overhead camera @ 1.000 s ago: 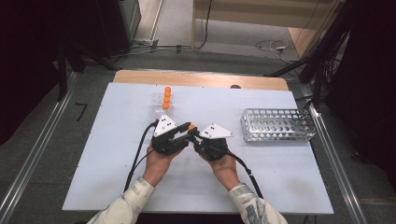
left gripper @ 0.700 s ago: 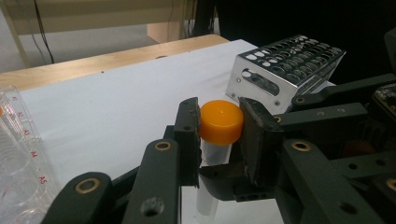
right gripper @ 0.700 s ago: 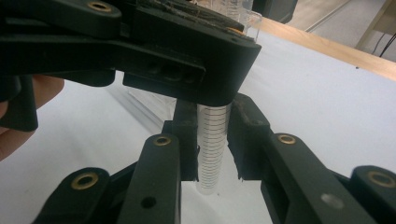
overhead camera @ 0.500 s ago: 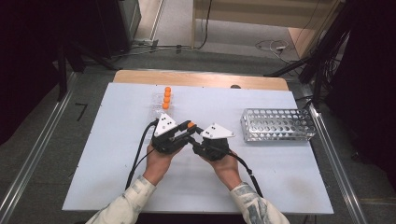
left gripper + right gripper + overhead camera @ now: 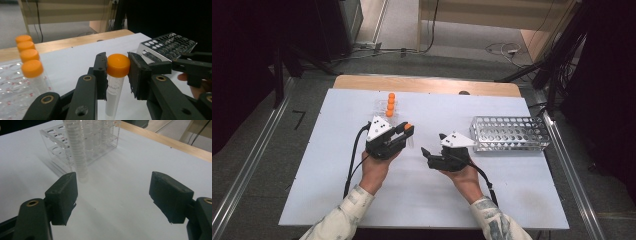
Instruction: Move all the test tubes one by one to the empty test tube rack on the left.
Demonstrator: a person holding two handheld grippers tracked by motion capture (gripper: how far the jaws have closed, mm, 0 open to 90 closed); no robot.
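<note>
The left hand-held gripper is closed on the orange screw cap of a clear plastic tube, its two black jaws pressing the cap from either side. The tube hangs upright below the jaws, above the white surface, and its lower end runs out of the left gripper view, so whether it touches the surface cannot be told. In the high view this hand-held gripper sits just in front of the clear plastic rack, where four more orange-capped tubes stand in a row. The right hand-held gripper is wide open and holds nothing; in the high view it is near the left one. A perforated metal rack lies on the surface to the right.
</note>
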